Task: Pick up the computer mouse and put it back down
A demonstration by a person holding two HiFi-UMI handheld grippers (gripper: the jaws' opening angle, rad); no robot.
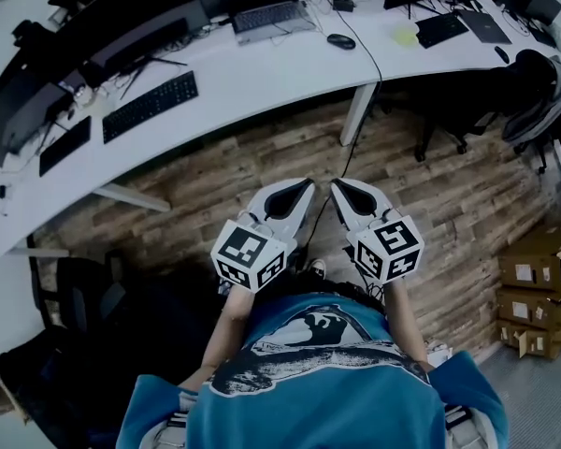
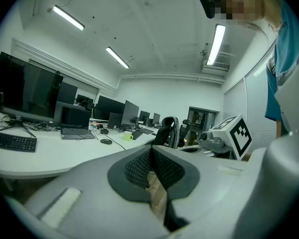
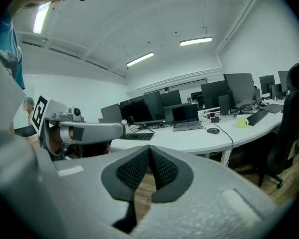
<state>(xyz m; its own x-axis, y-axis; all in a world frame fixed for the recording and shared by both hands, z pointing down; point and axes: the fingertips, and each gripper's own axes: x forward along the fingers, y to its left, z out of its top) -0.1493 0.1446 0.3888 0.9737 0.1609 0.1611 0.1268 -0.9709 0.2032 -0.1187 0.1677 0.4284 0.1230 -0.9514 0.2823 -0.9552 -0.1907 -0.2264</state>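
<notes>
Finishes: plastic, textured padding, wood.
Shells of left gripper [image 1: 308, 184] and right gripper [image 1: 336, 186]: matt grey plastic; pads [image 3: 134, 172] black, dimpled. Ahead of the fingertips, smooth white desk [image 1: 262, 73]; below them, grained wood-plank floor [image 1: 262, 148].

Curved white desks [image 1: 262, 73] stand on wood-plank floor [image 1: 234, 171] beneath ceiling strip lights [image 2: 217, 44].

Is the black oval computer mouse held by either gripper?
No, the black oval computer mouse lies untouched on the white curved desk.

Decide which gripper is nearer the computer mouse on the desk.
Right. The right gripper lines up with the computer mouse, short of the desk; the left gripper sits beside it, slightly farther.
</notes>
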